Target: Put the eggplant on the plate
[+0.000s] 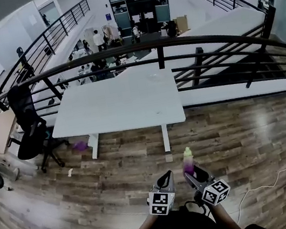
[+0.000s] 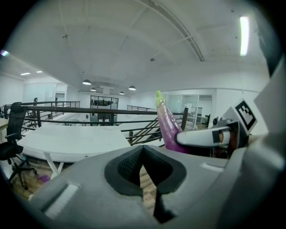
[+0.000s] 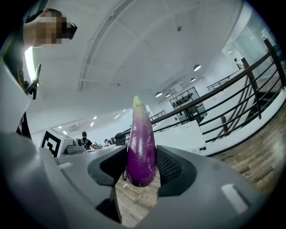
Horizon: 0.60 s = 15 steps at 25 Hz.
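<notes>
Plainly, the wooden floor [image 1: 119, 197] is taking up most of the head view, and both grippers are hovering over it, well short of the near edge of the white tabletop [image 1: 119, 104]. That tabletop is standing ahead of the person with a black railing [image 1: 174, 42] running behind its far edge and an office chair [image 1: 27, 126] sitting off its left end. As far as the head view shows, the tabletop is looking bare; no plate is showing on it or anywhere else in the three views.

The right gripper [image 1: 194, 172] is pointing roughly level toward the tabletop, and its jaws are pinching the eggplant [image 3: 141, 147] around the lower, fatter part. The eggplant is standing nearly upright between the pads, its pale green tip pointing up and its rounded purple end hanging just below them. It is also showing in the left gripper view, rising beside the right gripper's white finger.

The left gripper [image 1: 168, 177] is riding just beside the right one, its jaws pressed together at the tips with nothing between them.

So the pickup is looking done: the eggplant is in hand and off any surface. The carry and the placing are both remaining, and first the plate is needing to be found, since nothing here is showing where it is.
</notes>
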{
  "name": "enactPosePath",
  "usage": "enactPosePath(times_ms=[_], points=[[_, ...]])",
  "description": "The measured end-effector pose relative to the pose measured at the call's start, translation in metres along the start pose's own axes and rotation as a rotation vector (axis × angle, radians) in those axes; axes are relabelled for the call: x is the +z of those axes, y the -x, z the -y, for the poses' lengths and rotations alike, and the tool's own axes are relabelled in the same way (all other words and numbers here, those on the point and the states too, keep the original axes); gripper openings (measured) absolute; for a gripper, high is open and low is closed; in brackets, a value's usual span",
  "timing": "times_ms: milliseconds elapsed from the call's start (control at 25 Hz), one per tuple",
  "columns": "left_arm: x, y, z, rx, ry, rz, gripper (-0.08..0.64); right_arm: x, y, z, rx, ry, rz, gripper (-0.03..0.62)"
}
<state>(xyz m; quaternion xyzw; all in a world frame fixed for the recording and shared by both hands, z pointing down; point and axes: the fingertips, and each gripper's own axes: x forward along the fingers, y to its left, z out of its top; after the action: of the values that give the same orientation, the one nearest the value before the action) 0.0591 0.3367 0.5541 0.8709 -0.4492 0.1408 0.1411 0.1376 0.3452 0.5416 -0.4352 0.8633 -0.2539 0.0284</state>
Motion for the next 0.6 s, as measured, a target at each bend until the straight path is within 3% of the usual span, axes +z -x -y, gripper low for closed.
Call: enactPosePath(times_ms=[200,600], points=[[0.040,-0.023,-0.062,-0.001,0.016,0.067,0.005,0.028,-0.071,-0.003,0.059,0.042,-0.014,0.206],[0.066,-0.069,-0.124,-0.109,0.029,0.052,0.005,0.052,-0.142,0.008,-0.006,0.009,0.028,0.207]])
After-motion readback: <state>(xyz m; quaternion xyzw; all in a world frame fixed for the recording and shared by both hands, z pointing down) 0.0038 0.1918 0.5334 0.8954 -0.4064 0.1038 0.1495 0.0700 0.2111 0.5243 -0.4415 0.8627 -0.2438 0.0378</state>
